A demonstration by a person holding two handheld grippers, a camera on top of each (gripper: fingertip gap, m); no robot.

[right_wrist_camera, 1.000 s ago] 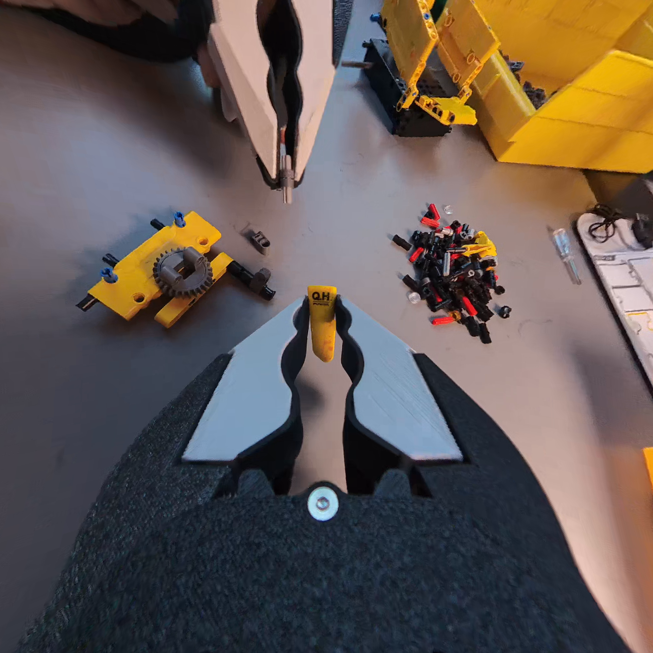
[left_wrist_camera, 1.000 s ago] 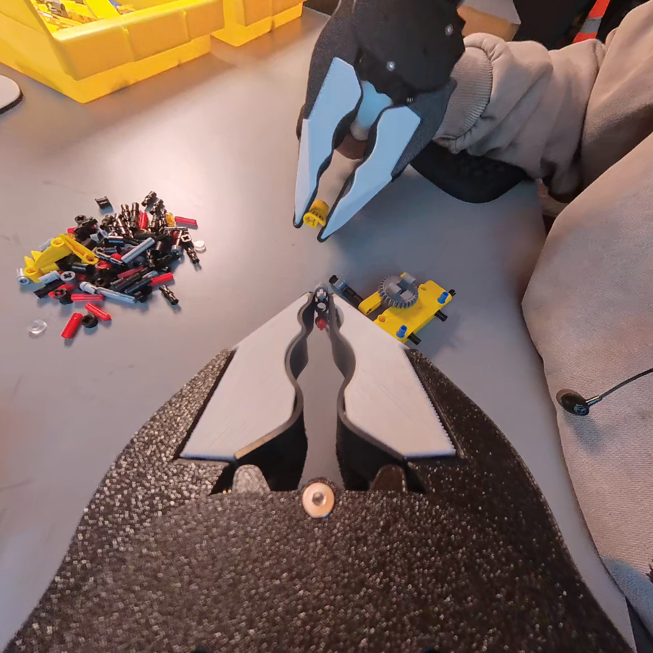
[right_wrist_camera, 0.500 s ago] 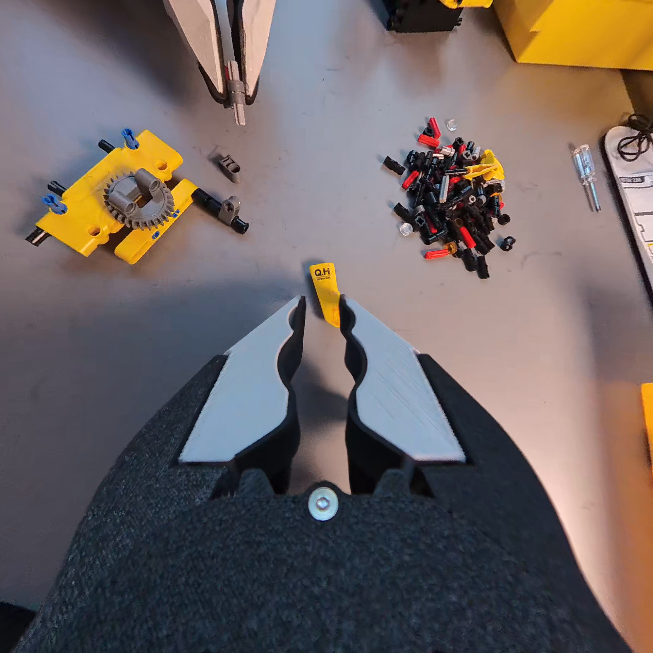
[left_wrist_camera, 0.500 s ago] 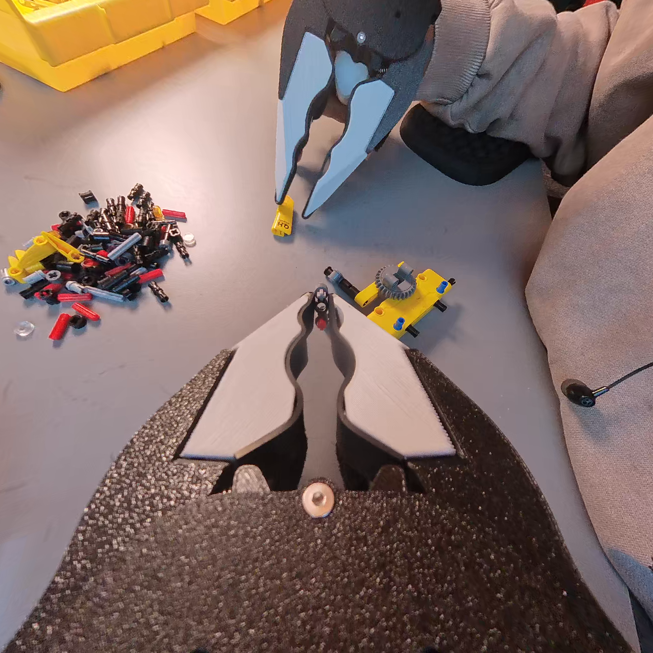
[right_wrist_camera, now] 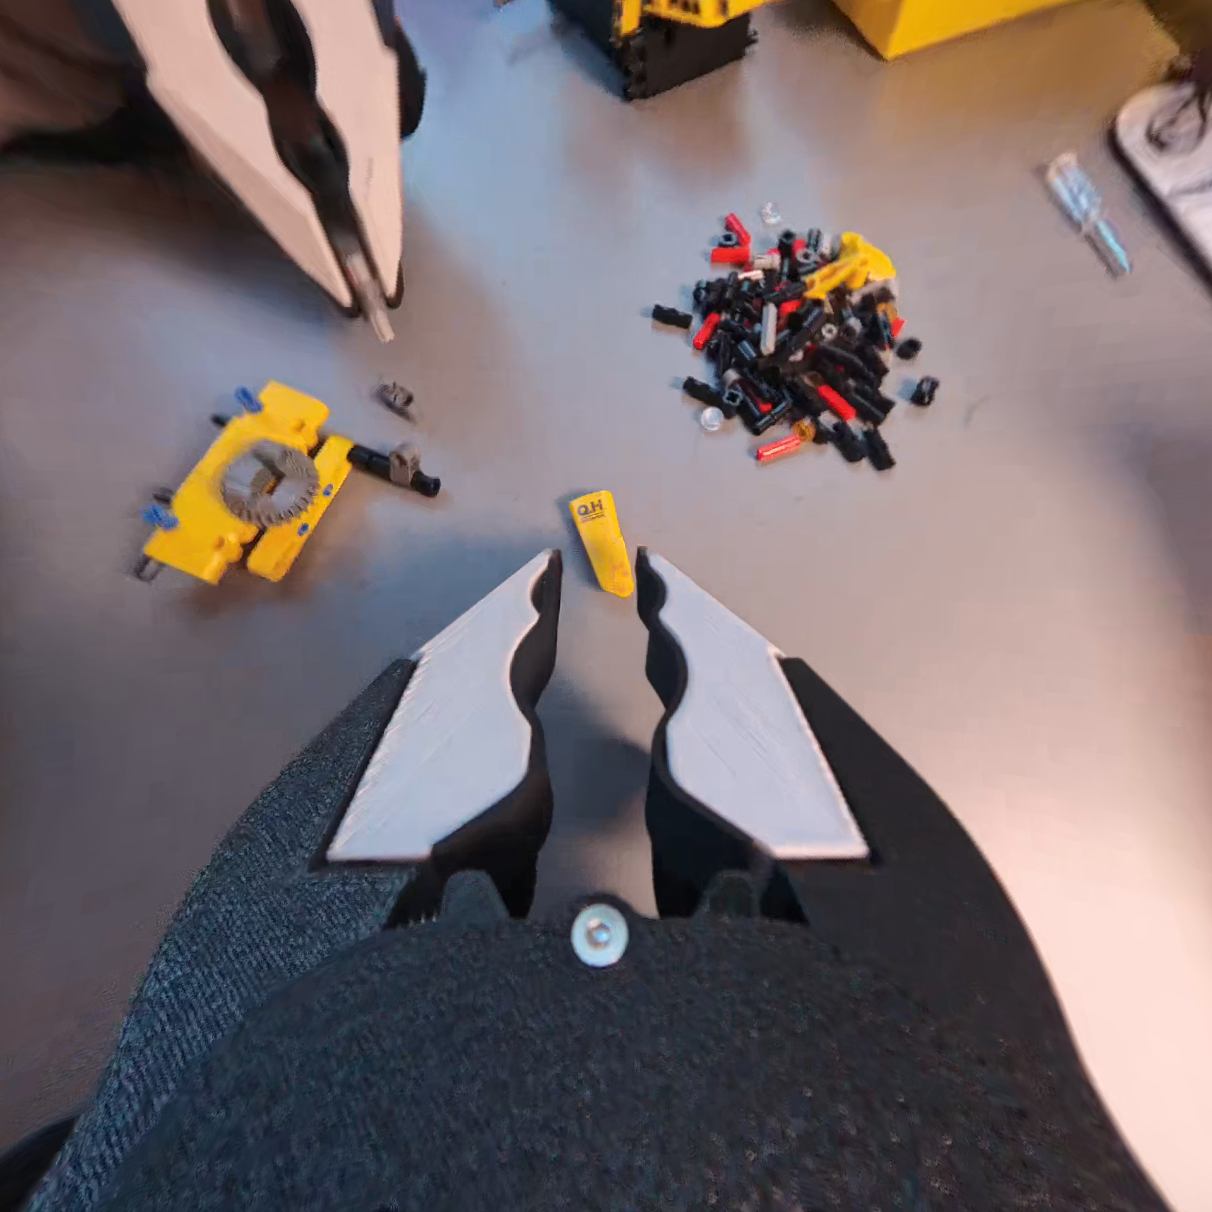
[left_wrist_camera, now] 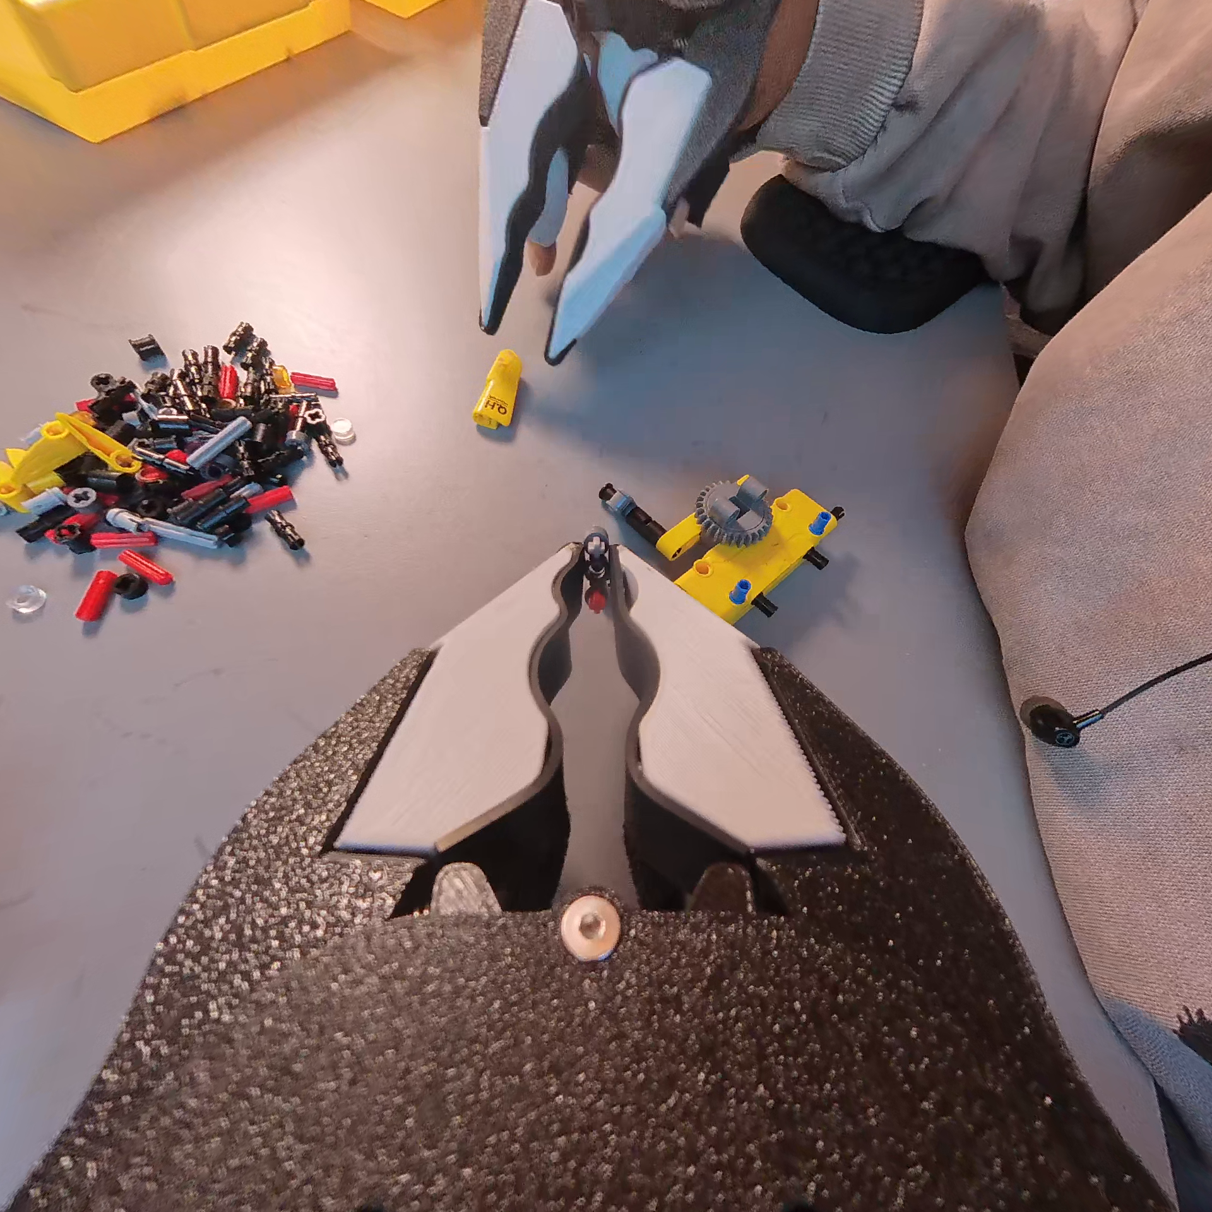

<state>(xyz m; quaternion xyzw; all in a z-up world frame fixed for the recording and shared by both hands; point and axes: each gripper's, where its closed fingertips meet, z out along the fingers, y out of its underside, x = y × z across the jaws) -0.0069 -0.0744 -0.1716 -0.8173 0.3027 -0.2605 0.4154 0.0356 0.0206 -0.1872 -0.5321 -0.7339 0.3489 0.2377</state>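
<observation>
My left gripper [left_wrist_camera: 595,557] is shut on a small grey and black pin piece with a red end [left_wrist_camera: 594,570], held just above the grey table. It also shows in the right wrist view [right_wrist_camera: 370,308]. To its right lies a yellow block assembly with a grey gear [left_wrist_camera: 747,544] [right_wrist_camera: 242,485] and a black axle [right_wrist_camera: 393,465]. My right gripper [right_wrist_camera: 598,557] is open and empty. A yellow wedge-shaped tool [right_wrist_camera: 602,541] [left_wrist_camera: 498,398] lies on the table just in front of its tips. The right gripper shows in the left wrist view [left_wrist_camera: 521,341].
A pile of small black, red, grey and yellow parts [left_wrist_camera: 170,452] [right_wrist_camera: 800,347] lies on the table. A loose grey connector [right_wrist_camera: 395,397] sits near the assembly. Yellow bins [left_wrist_camera: 131,52] and a black-and-yellow model [right_wrist_camera: 675,39] stand at the back. A person's sleeve [left_wrist_camera: 918,98] is on the right. The tips of one gripper are about 11 cm away from the tips of the other. The black-and-yellow model [right_wrist_camera: 675,39] is closer to my left gripper, around 20 cm from its tips; the right tips are 25 cm off.
My right gripper opened and let go of the yellow wedge tool, which now lies on the table. It then drew back slightly. My left gripper stayed shut on its pin.
</observation>
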